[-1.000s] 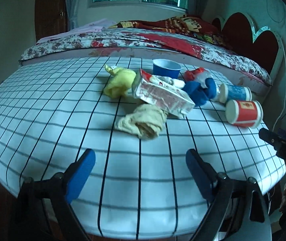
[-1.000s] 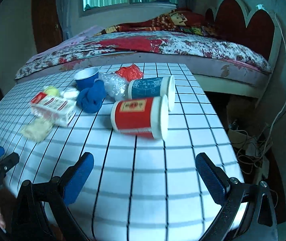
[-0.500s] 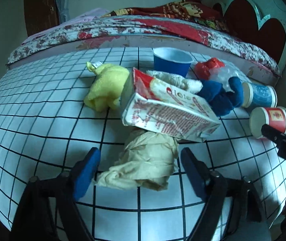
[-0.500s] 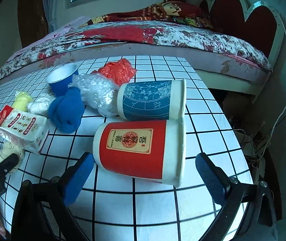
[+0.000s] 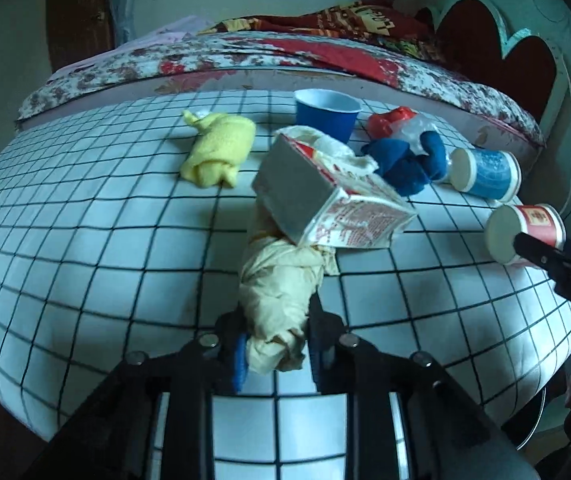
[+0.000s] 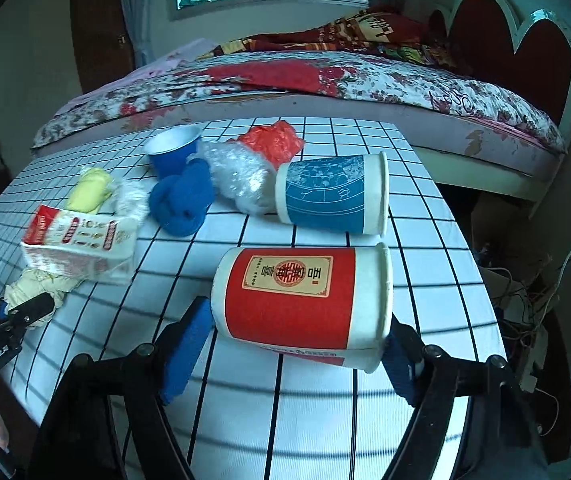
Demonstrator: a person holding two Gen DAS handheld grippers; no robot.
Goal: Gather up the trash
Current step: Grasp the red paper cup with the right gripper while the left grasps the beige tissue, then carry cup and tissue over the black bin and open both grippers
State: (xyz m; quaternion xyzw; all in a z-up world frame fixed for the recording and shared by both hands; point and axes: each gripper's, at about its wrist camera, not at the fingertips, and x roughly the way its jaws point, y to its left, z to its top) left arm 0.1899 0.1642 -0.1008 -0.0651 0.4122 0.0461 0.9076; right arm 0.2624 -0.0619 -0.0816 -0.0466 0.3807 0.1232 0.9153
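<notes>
Both sets of fingers have just been closing: left fingers pinch the crumpled beige paper wad at the worktop's near edge; right fingers bracket the red paper cup, contact unclear to me. Farther back, carton, cloths, blue cups remain uncollected.

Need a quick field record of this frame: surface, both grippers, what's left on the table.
surface: grid-pattern table, bed behind
left gripper: fingers just closed on beige crumpled wad
right gripper: fingers closing around red paper cup lying on its side; contact unclear
carton: resting tilted on the wad's far end
remaining: blue paper cup on its side, small blue cup upright, yellow cloth, blue cloth, clear plastic, red plastic
</notes>
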